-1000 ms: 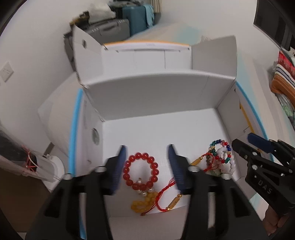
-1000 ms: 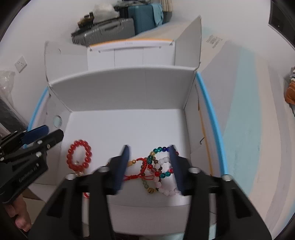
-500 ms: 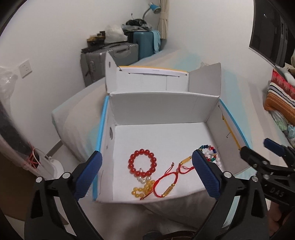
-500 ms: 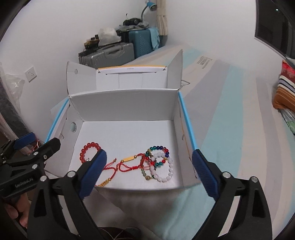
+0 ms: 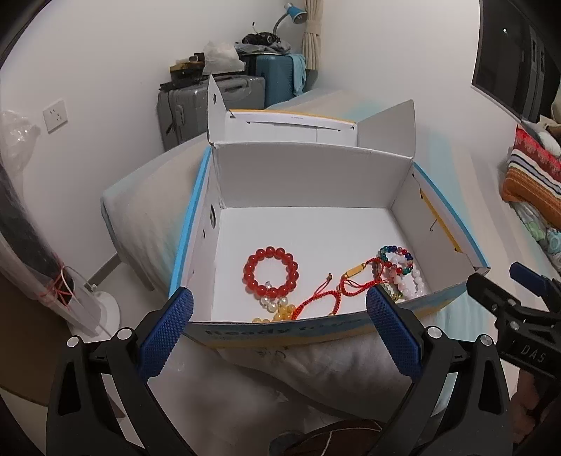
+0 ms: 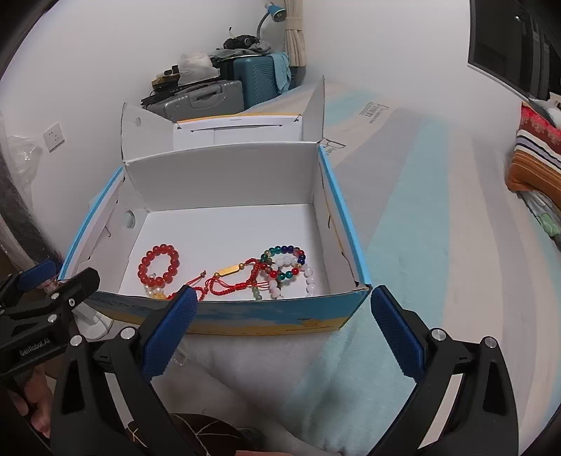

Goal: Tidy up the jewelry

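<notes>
Home bedroom: bed [image 6: 420, 217], suitcases [image 5: 210, 101], lamp [image 5: 292, 10].

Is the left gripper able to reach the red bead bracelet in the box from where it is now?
Probably yes. The left gripper is open and empty, outside the near wall of the box. The box top is open, and the red bead bracelet lies alone, apart from the tangled pile. It must only pass over the wall.

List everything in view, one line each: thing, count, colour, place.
Box: 1, white inside, blue-yellow outside, on bed.
Red bead bracelet: 1, red, box floor, left.
Red cord bracelet: red with gold tube, centre; count unclear.
Multicolour bead bracelet: 1, mixed, right.
Pale bead bracelet: 1, pinkish-white, right.
Yellow beads: amber, near front wall.
Suitcases: 2, grey and teal, corner.
Lamp: 1, blue, corner.
Left gripper: open, before box.
Right gripper: open, before box.
</notes>
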A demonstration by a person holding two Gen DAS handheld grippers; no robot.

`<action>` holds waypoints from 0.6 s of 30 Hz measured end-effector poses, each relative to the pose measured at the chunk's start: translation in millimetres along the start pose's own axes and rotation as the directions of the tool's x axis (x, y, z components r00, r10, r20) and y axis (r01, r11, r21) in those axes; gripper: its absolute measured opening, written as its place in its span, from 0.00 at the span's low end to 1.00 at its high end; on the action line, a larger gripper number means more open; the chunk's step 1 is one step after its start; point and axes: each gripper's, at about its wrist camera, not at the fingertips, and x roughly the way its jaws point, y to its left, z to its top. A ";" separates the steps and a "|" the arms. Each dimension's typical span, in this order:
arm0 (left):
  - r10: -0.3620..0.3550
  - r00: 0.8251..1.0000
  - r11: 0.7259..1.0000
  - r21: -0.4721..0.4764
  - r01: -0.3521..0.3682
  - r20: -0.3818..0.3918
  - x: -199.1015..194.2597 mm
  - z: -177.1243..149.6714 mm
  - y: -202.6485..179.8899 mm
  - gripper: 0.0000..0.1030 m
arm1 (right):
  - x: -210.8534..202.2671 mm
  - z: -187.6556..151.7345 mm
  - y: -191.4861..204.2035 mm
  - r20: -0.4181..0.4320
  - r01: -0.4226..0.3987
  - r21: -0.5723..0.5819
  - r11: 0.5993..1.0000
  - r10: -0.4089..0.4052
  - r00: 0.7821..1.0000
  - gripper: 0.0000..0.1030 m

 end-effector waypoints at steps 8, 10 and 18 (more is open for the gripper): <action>0.004 1.000 1.000 0.001 -0.004 -0.002 2.4 -2.0 -0.8 0.94 | -4.3 0.3 0.8 0.016 0.010 -0.005 1.000 -0.010 1.000 0.93; 0.012 1.000 1.000 0.004 -0.012 -0.002 2.0 -2.4 -1.2 0.94 | -4.6 0.7 1.7 0.014 0.006 -0.006 1.000 -0.006 1.000 0.93; 0.040 0.999 0.998 0.039 -0.039 -0.021 5.9 -4.3 -6.0 0.94 | -5.5 0.1 1.2 0.011 0.011 -0.012 1.000 -0.011 1.000 0.93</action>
